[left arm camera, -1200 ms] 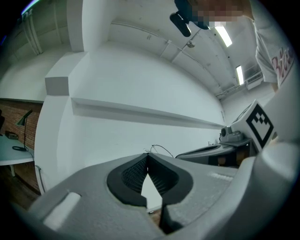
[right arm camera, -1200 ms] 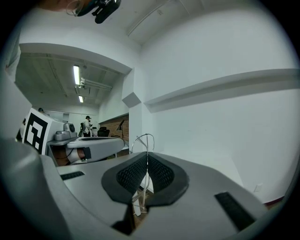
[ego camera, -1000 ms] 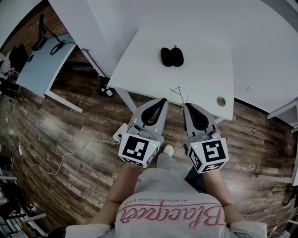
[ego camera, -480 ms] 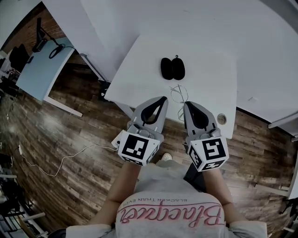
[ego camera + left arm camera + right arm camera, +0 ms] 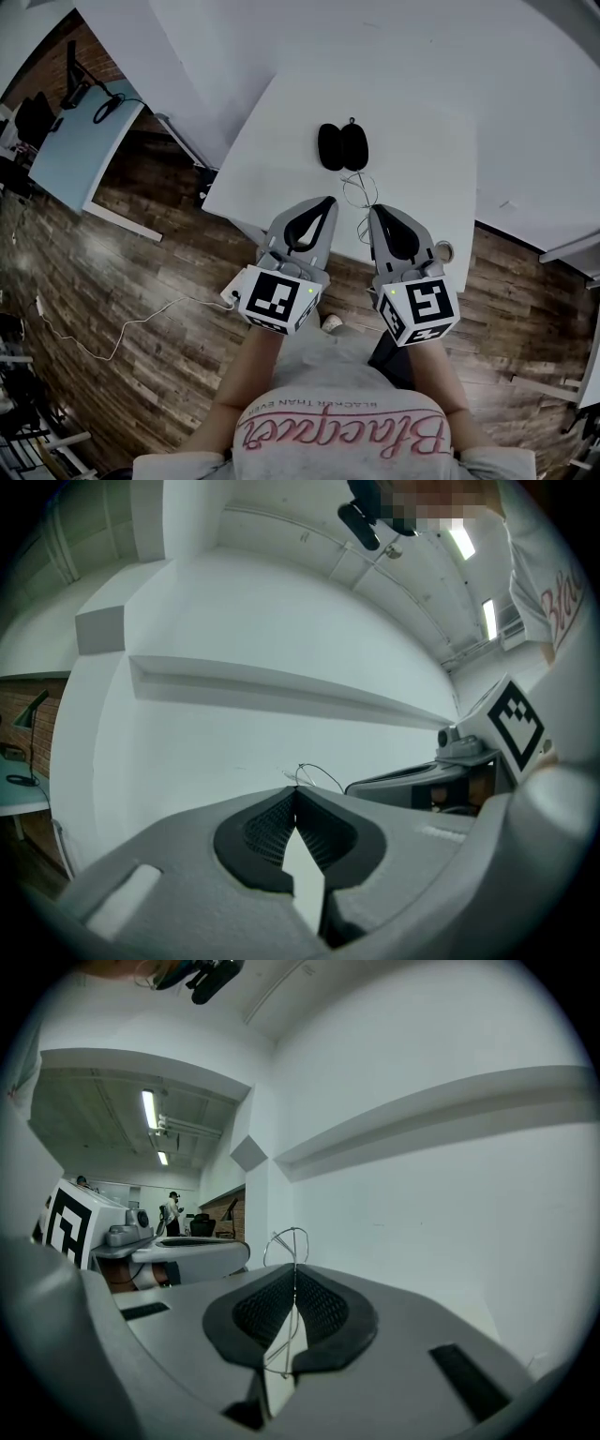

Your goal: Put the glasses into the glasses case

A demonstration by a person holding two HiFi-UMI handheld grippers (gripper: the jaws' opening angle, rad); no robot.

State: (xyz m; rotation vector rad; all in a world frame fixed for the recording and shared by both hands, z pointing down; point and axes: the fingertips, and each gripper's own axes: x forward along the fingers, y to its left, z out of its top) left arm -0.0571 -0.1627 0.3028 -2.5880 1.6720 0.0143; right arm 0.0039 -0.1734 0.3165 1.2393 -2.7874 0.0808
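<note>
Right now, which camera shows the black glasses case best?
The head view: the glasses case lies whole on the white table, both dark halves visible. Neither gripper view shows it at all.

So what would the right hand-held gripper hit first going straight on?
Probably the black glasses case; the right hand-held gripper, holding the glasses, points toward it. Height is unclear, so the table might come first.
</note>
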